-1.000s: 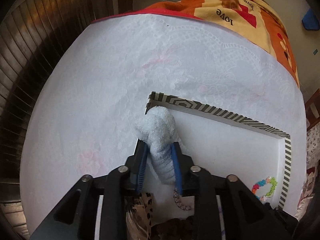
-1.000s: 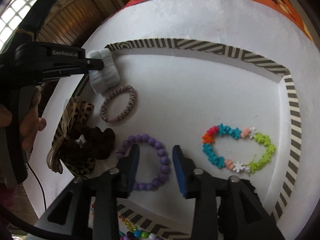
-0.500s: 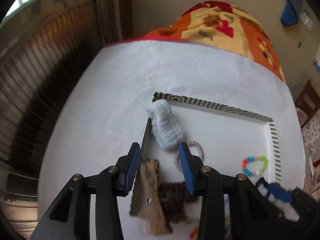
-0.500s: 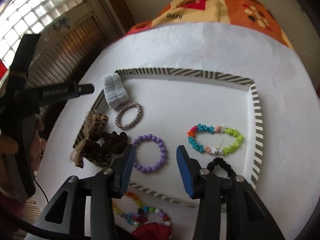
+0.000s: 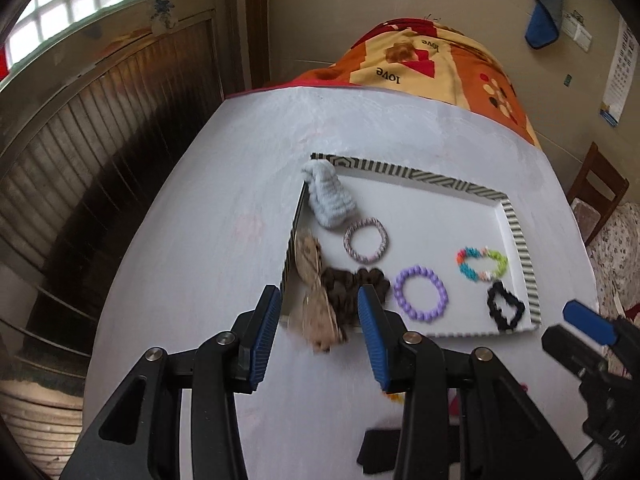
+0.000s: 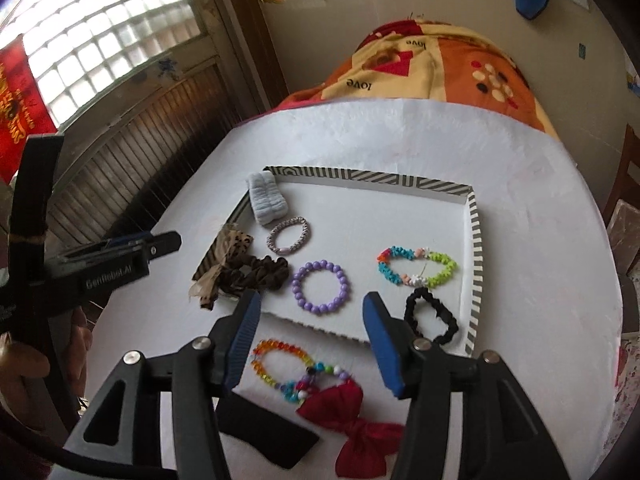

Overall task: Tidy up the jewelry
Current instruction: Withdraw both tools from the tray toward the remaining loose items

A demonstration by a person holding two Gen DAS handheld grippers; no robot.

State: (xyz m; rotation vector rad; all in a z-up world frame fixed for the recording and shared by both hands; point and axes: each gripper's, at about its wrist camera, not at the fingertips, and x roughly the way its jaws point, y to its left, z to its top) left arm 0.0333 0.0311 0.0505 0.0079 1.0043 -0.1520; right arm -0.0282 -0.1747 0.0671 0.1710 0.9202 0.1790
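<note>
Both my grippers are up off the table with nothing in them: the left gripper has its jaws spread wide and empty, and the right gripper is gaping the same way.

Nearest me, three things sit outside the tray on the white tablecloth: a red bow, a rainbow bead bracelet touching a smaller multicolour bead piece, and some flat black item I can't identify. So that's what's left, I reckon.

Past those, the striped-rim tray holds seven pieces, spread out and mostly apart. Front right is the black scrunchie, then the purple bead bracelet in the middle. The brown scrunchie touches the leopard-print bow, which hangs over the left rim. Further in are the bright flower-bead bracelet and the pinkish woven band. In the far-left corner, the pale blue fuzzy band leans on the rim.

Roughly two-thirds done by my count.
</note>
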